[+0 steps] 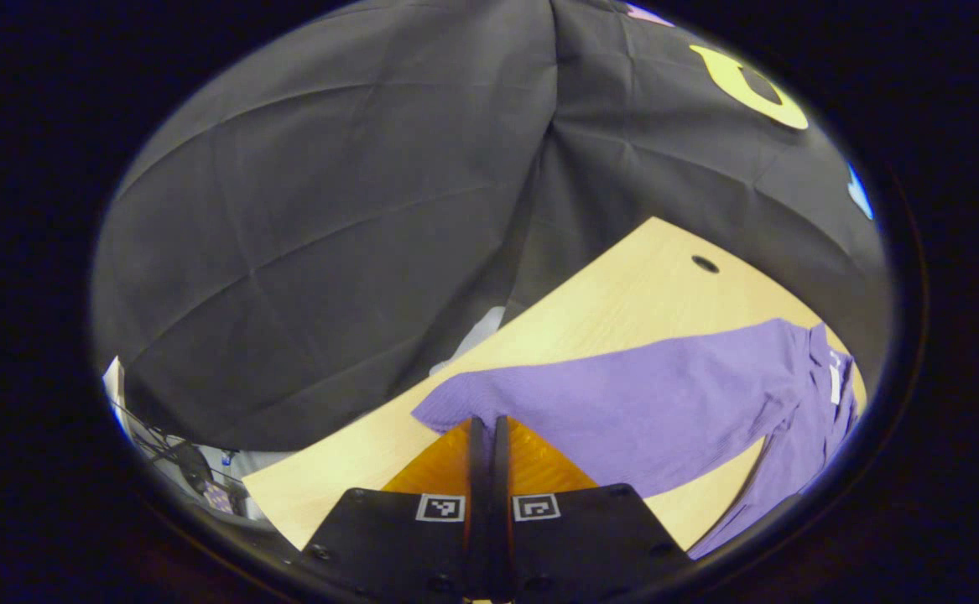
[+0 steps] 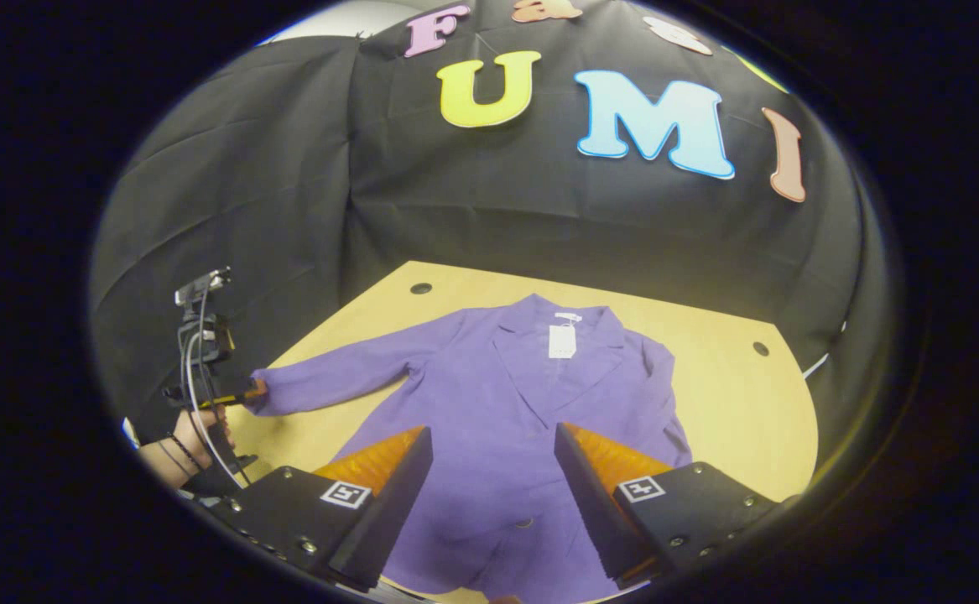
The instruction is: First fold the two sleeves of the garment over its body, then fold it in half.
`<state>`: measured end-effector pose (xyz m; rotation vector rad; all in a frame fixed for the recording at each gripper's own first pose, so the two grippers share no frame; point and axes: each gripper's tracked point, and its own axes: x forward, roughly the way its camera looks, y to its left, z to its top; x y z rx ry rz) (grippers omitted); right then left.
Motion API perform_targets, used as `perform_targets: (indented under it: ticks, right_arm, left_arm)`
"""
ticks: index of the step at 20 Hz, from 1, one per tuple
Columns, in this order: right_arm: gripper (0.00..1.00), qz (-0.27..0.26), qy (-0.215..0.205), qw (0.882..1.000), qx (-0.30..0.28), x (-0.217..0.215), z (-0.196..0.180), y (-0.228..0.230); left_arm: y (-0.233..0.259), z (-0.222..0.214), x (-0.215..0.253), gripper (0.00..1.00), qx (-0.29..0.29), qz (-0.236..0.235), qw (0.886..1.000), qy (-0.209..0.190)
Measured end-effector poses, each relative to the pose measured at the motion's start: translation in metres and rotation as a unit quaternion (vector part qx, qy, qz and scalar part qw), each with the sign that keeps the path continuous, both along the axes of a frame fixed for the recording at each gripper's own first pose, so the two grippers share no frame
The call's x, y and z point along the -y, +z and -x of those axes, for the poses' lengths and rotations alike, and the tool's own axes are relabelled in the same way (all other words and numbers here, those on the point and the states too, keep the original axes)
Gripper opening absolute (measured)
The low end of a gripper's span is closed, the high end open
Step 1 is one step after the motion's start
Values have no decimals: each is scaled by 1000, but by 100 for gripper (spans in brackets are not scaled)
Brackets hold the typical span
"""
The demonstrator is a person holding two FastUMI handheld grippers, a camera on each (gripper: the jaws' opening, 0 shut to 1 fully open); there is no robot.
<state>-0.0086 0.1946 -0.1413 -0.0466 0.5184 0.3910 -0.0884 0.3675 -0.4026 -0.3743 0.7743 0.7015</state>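
While purple jacket lies flat, face up on wooden table, left gripper has jaws clamped on sleeve cuff, hand holding it low at table edge. Right gripper hovers over hem, jaws wide apart.

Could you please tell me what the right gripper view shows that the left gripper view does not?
Right gripper view alone: the white tag at the collar, a hand holding the left gripper at the cuff, and the open right gripper.

Left gripper view alone: its fingers closed on the outstretched purple sleeve.

Both: the purple jacket on the light wooden table.
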Motion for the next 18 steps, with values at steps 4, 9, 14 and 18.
perform_targets:
  ticks: [4, 9, 14, 18]
  right_arm:
    - [91, -6, -11, 1000, -2, 19, 0, -1]
    - [91, -10, -20, 1000, 4, 42, 1, 0]
    - [91, -16, -41, 999, 7, 73, 2, -1]
    - [91, -18, -65, 998, 7, 99, 6, -4]
  left_arm:
    - [42, -19, 23, 7, 48, 15, 999, -21]
    - [104, -56, 100, 7, 109, 40, 991, -70]
    - [154, -94, 181, 6, 144, 50, 977, -148]
    - [184, -114, 255, 7, 162, 52, 960, -223]
